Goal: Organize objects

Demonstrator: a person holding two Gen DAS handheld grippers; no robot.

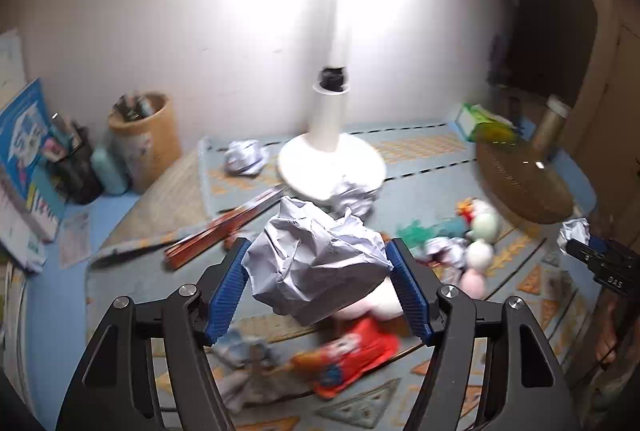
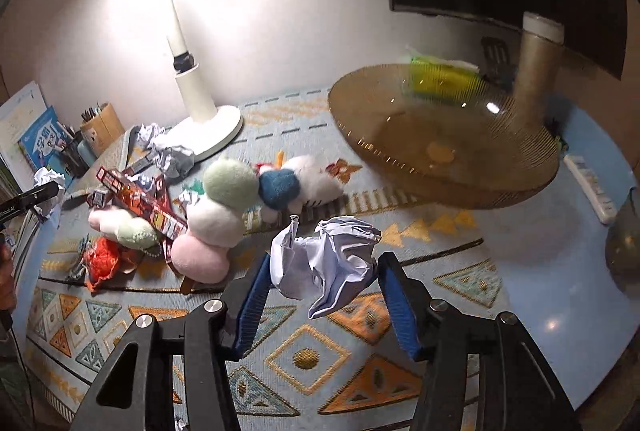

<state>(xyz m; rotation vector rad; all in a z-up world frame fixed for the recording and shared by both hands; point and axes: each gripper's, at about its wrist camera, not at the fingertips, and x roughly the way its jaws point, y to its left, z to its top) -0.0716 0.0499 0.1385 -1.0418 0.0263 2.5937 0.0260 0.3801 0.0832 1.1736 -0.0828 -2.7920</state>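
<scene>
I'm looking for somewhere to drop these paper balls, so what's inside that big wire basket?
The wire basket looks nearly empty: one small orange-yellow item lies on its bottom. Through its mesh a green tissue pack shows behind it. Its near wall hides part of the bottom.

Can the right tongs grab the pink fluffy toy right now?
Probably not: the right tongs are already shut on a crumpled paper. The pink plush lies uncovered nearby, so dropping the paper first should free them.

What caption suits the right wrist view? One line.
Right gripper shut on crumpled paper above patterned mat, wire basket beyond.
</scene>
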